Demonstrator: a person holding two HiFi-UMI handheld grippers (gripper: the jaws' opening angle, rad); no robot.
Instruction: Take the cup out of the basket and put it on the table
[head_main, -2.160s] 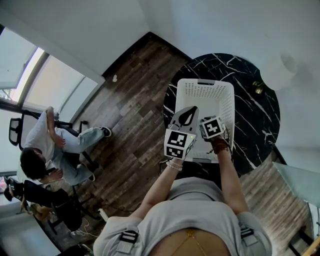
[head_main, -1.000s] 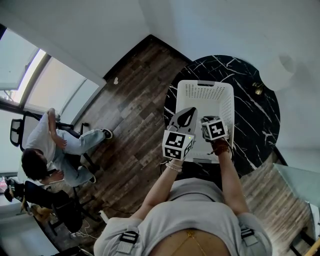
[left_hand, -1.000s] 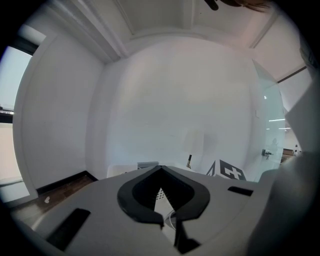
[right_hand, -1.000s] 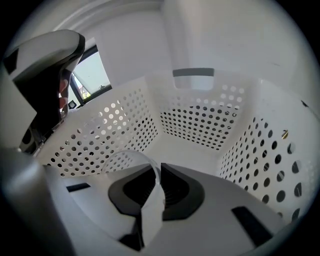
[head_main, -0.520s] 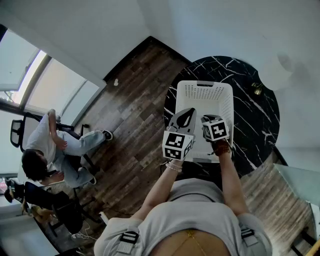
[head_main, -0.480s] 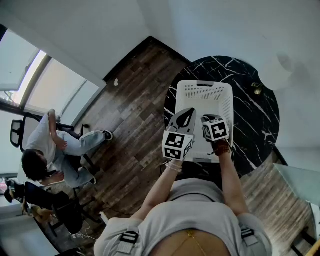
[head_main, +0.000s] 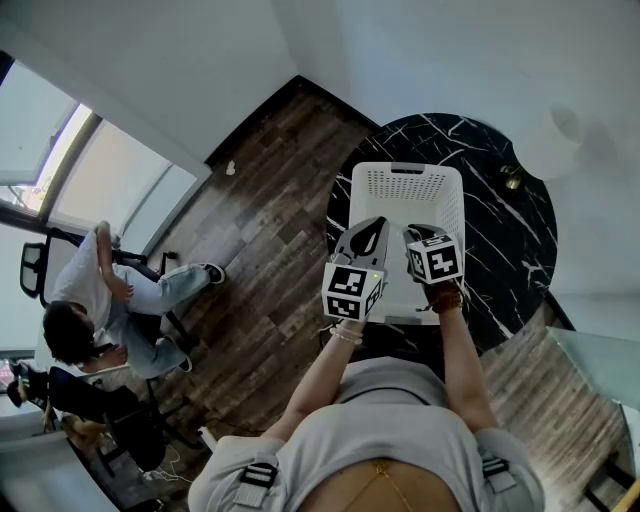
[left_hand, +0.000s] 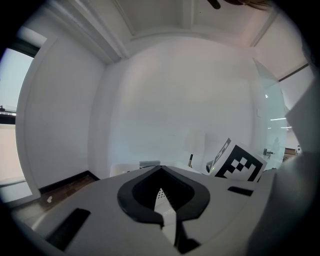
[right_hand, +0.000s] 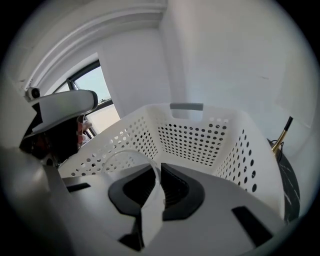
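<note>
The white perforated basket (head_main: 405, 170) stands on the round black marble table (head_main: 500, 235). My right gripper (head_main: 416, 236) hangs over the basket's near half. In the right gripper view it (right_hand: 157, 169) is shut on the thin wall of a clear plastic cup (right_hand: 118, 159), whose rim curves off to the left above the basket (right_hand: 195, 135). The head view hides the cup. My left gripper (head_main: 379, 224) hovers at the basket's left edge. Its tips (left_hand: 161, 169) meet with nothing between them.
A lamp with a white shade (head_main: 552, 138) and a brass base (head_main: 514, 178) stands at the table's far right. Dark wood floor (head_main: 260, 200) lies left of the table. A person (head_main: 90, 290) sits on a chair far left by the window.
The right gripper has risen a little and shifted right over the basket, with the cup still in it. The left gripper has drifted slightly left.
</note>
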